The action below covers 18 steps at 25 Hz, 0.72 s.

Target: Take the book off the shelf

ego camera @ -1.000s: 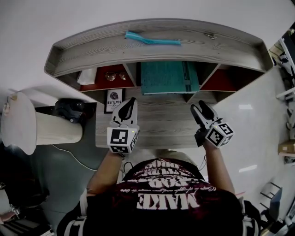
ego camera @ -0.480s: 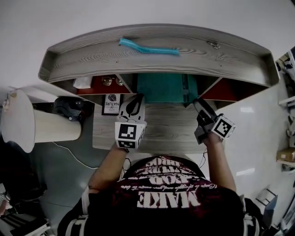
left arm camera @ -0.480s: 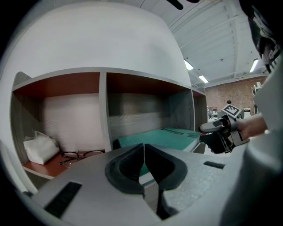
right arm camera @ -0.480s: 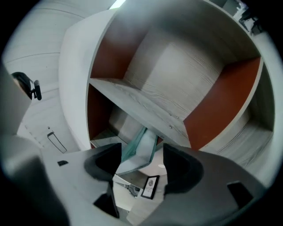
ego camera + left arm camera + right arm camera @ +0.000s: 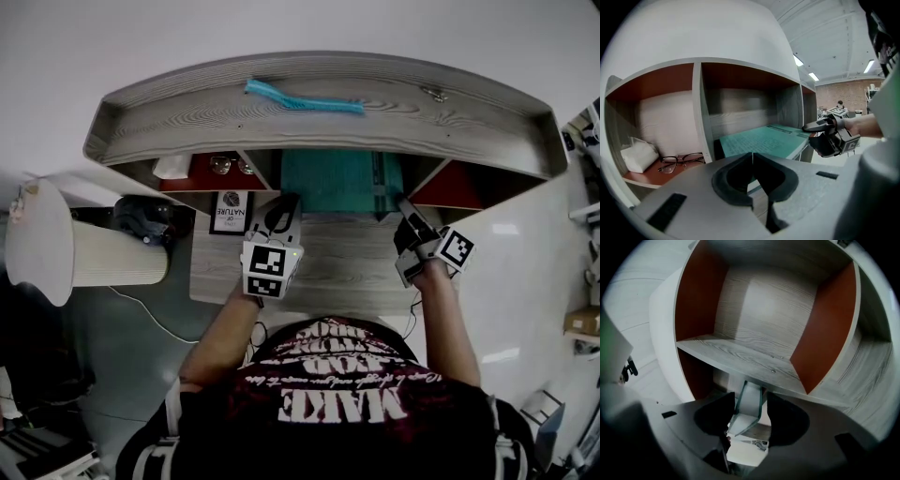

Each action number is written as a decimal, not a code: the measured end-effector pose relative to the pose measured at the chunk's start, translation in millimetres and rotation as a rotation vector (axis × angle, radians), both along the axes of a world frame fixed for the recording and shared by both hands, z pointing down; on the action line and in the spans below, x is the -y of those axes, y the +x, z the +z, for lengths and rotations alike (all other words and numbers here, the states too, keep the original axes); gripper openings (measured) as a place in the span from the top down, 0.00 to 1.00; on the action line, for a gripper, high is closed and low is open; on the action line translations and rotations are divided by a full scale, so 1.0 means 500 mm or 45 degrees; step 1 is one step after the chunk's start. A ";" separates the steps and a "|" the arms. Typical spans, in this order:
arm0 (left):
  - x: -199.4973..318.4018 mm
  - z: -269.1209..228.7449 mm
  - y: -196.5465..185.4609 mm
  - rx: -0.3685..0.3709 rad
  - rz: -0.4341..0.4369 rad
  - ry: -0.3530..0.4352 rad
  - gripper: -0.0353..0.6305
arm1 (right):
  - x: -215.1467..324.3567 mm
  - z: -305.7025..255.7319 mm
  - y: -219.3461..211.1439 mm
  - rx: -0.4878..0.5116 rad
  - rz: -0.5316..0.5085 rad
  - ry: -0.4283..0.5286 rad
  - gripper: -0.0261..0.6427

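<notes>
Between the right gripper's (image 5: 750, 393) jaws, which have just been closing, only 1 corner of the book (image 5: 751, 401) shows; the jaws hide the rest. The left gripper's (image 5: 752, 153) closed jaws cover part of the book's near edge. Far beyond them, to the right, a person (image 5: 840, 104) is too small to make out.

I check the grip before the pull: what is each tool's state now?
Left tool: closed, empty.
Right tool: open, has just been closing, book edge between jaws.
</notes>
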<state>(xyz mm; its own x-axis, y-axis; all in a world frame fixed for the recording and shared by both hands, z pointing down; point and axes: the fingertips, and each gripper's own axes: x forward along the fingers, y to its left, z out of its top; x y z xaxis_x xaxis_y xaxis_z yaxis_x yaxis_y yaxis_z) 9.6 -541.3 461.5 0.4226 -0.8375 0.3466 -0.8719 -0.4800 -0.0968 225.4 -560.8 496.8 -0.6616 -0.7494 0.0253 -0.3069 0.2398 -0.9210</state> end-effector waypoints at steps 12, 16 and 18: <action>-0.114 -0.028 -0.084 -0.021 -0.056 0.025 0.93 | -0.090 0.009 -0.030 0.187 0.040 -0.086 0.69; -0.171 -0.018 -0.137 -0.020 -0.092 0.014 0.93 | -0.141 0.022 -0.035 0.192 0.073 -0.089 0.69; -0.203 -0.010 -0.156 -0.019 -0.098 0.000 0.93 | -0.167 0.024 -0.039 0.205 0.098 -0.089 0.69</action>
<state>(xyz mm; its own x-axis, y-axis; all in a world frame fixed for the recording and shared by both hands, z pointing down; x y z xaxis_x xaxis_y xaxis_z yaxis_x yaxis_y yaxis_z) -68.5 -439.6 456.4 0.3624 -0.8674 0.3409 -0.9074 -0.4119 -0.0835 206.1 -477.4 509.0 -0.6022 -0.7980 -0.0226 -0.1688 0.1549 -0.9734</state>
